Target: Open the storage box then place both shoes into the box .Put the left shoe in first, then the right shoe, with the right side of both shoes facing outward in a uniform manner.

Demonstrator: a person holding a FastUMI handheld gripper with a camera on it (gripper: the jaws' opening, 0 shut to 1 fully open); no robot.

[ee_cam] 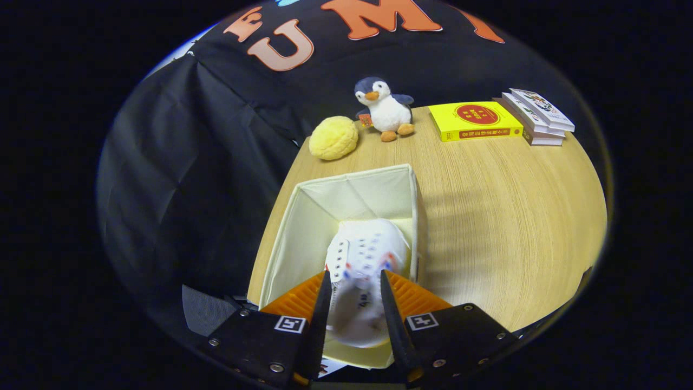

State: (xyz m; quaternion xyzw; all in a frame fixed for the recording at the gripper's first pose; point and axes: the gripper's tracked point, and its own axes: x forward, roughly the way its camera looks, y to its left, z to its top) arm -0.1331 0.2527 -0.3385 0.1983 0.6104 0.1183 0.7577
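Between the fingers of the gripper (354, 303) sits one white shoe (364, 260), clamped from both sides at its rear part, toe pointing ahead and down into the storage box (292, 238). Jaws stand narrowly parted, closed only as far as the shoe's width allows, both pads pressing on it.

Progress, as judged: the box is open, its fabric walls upright and no lid on it, so the opening step is done. The held shoe is over or partly inside the box and has not been released. Whether this is the left or the right shoe cannot be settled, since its near part is blurred; no second shoe is seen in the box around the held one, which suggests the first placement is in hand and the second remains.

Count of items: one box, one shoe. Beyond the fingers, on the wooden table (503, 216): one penguin toy (383, 108), one yellow round plush (334, 138) beside it, one yellow book (475, 121), and a stack of apparently three white books (536, 116) touching it.
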